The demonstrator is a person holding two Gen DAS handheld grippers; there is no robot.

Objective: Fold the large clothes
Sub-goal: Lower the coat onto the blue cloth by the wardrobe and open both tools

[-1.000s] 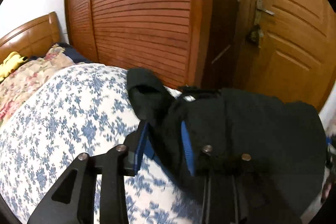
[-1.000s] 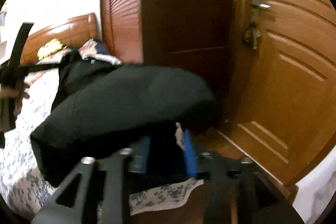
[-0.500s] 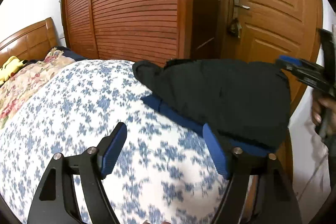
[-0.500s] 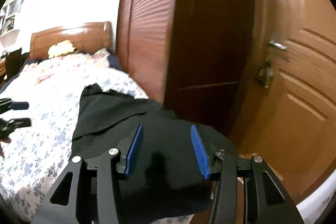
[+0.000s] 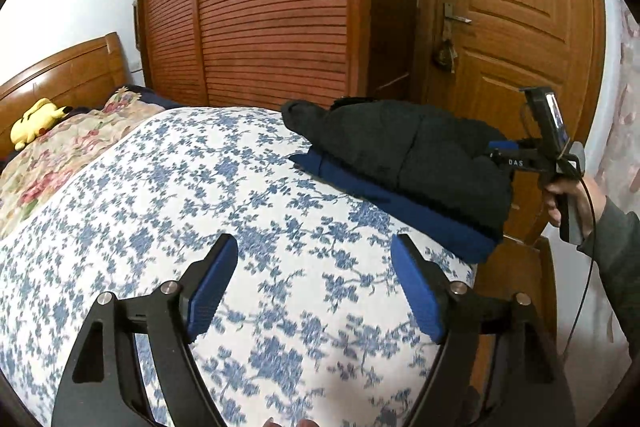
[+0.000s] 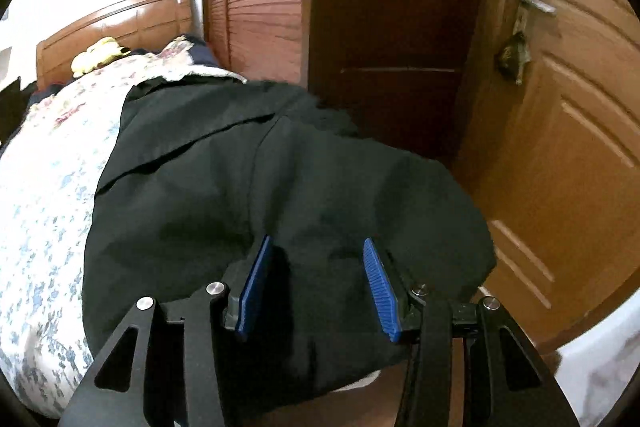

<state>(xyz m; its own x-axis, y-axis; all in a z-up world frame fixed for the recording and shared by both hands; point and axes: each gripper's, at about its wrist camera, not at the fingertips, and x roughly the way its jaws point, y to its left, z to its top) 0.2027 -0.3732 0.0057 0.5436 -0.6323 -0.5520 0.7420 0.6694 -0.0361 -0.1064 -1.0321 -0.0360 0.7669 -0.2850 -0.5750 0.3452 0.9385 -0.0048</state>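
Note:
A folded black garment (image 5: 404,151) lies on top of a folded dark blue garment (image 5: 400,211) at the far right corner of the bed (image 5: 200,187). In the right wrist view the black garment (image 6: 280,195) fills the middle. My left gripper (image 5: 316,283) is open and empty, above the floral bedspread and short of the pile. My right gripper (image 6: 316,283) is open, its blue pads (image 6: 380,291) just above the black garment's near edge. The right gripper also shows in the left wrist view (image 5: 532,155), at the pile's right end.
A brown louvred wardrobe (image 5: 256,7) stands behind the bed, a wooden door (image 5: 520,27) to its right. A yellow plush toy (image 5: 36,123) and a flowered quilt (image 5: 60,159) lie by the headboard. The bed's wooden footboard (image 5: 536,267) edges the pile.
Both grippers have let go of the black garment and opened. The garment now rests on the blue one. My left gripper has drawn back from the pile.

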